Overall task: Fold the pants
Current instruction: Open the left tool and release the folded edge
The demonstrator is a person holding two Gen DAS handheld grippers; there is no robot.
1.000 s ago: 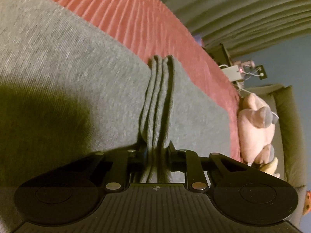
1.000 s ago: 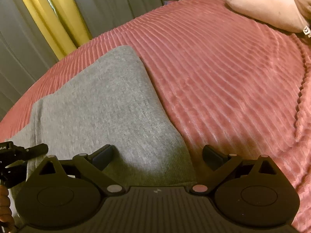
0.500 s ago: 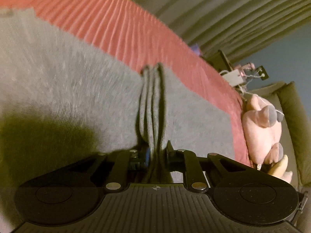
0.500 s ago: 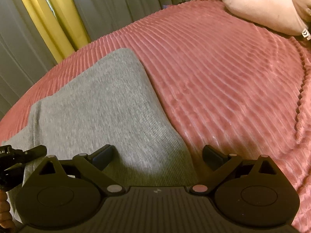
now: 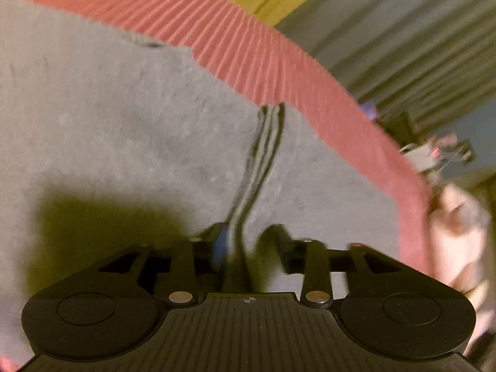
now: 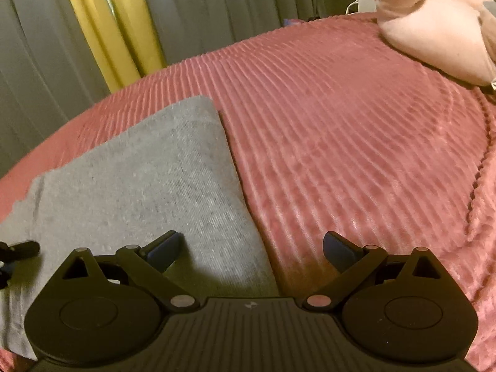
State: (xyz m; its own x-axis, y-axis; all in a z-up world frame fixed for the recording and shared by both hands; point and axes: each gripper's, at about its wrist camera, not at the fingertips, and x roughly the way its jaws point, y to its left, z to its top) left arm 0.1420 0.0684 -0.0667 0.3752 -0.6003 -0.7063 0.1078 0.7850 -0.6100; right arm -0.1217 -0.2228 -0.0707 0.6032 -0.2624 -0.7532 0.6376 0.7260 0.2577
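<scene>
The grey pants (image 5: pixel 130 130) lie folded on the pink ribbed bedspread (image 5: pixel 248 46). In the left wrist view my left gripper (image 5: pixel 248 245) has its jaws parted, and the stacked fabric edge (image 5: pixel 263 155) hangs against the left finger with a gap to the right finger. In the right wrist view the pants (image 6: pixel 139 179) lie at the left of the bedspread (image 6: pixel 341 155). My right gripper (image 6: pixel 251 249) is wide open and empty, low over the pants' right edge. Part of the left gripper (image 6: pixel 18 249) shows at the far left.
A pink plush toy (image 6: pixel 434 31) lies at the far right of the bed and shows blurred in the left wrist view (image 5: pixel 455 232). Grey curtains (image 6: pixel 217 9) and a yellow curtain (image 6: pixel 114 24) hang behind the bed. A small stand with cables (image 5: pixel 434 152) is beyond the bed.
My left gripper has opened from its pinch on the folded pants edge and swung, so more pants and curtain show. My right gripper stayed open and drew back a little.
</scene>
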